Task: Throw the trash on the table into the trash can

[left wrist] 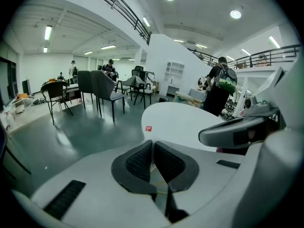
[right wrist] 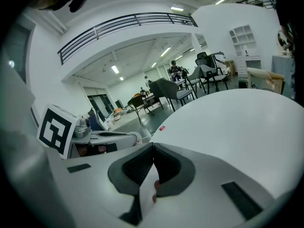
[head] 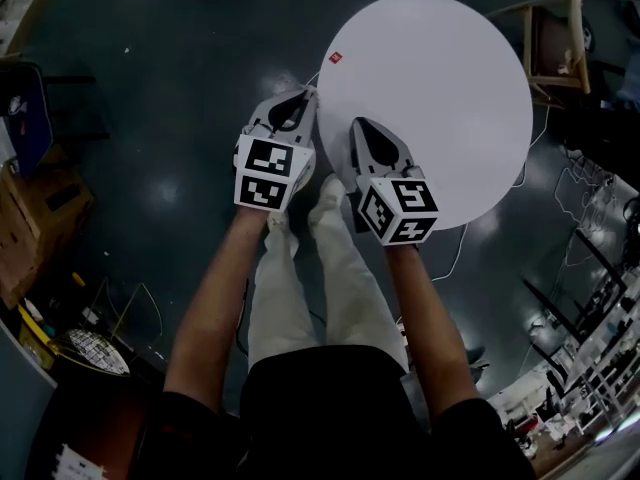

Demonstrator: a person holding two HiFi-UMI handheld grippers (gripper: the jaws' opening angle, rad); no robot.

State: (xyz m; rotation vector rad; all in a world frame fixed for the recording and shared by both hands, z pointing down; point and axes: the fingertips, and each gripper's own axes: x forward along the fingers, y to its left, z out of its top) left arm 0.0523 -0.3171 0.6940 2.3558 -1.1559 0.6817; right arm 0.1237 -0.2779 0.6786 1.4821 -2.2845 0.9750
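Round white table (head: 450,118) is set on dark floor (head: 150,118). Red scrap (head: 335,57) is located at its left rim, ahead of both claws; axis too small to tell. L claw (head: 309,94) is nearer, R claw (head: 357,124) farther. Both are closed tip-to-tip w/ nothing held.

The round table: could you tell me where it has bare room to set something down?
The round table is bare across its middle, far and right sides. Only the small red item by the left rim and the right hand-held gripper over the near edge occupy it.
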